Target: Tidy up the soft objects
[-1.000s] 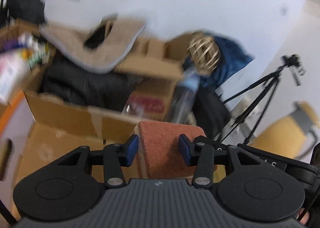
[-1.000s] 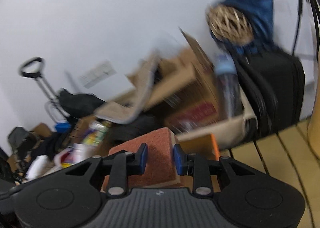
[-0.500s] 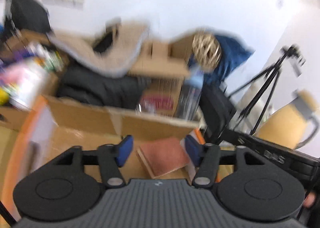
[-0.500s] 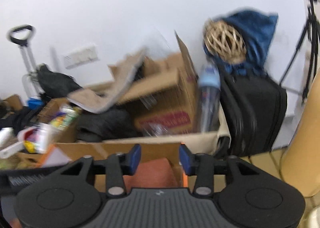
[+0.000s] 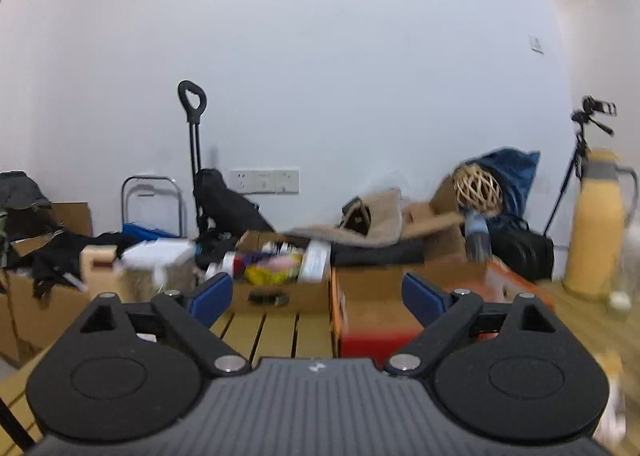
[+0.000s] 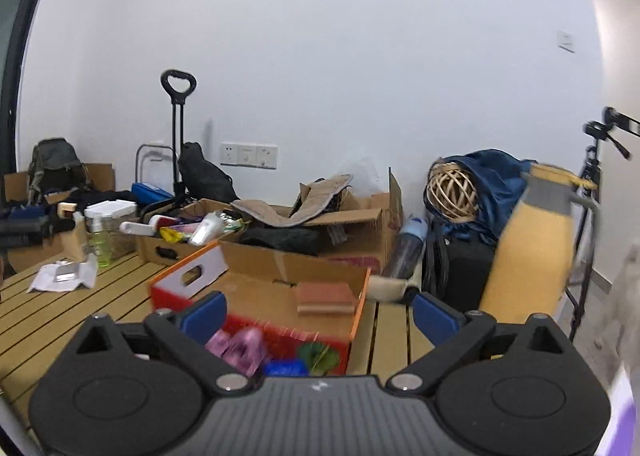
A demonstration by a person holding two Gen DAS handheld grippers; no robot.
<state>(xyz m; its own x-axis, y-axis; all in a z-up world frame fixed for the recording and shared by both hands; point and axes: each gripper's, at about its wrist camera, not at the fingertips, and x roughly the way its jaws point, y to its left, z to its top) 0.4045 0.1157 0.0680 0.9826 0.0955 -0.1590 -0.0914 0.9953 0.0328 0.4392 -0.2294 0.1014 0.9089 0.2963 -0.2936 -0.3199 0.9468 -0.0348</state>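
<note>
A rust-brown sponge lies flat inside the red and orange carton on the slatted wooden table. My right gripper hangs back from the carton. Its jaws are still opening wide, and nothing sits between the blue pads. In the left wrist view the same carton stands ahead, slightly right, and the sponge is hidden inside it. My left gripper is also spreading wide over the table, holding nothing.
A tall yellow jug stands right of the carton. Cardboard boxes of clutter line the table's far edge, with a wicker ball and a blue bag. Crumpled paper and a green bottle sit left. A tripod stands far right.
Both grippers let go of the rust-brown sponge, spread wide and drew back from the boxes. The sponge dropped from between the pads and now lies in the carton.
</note>
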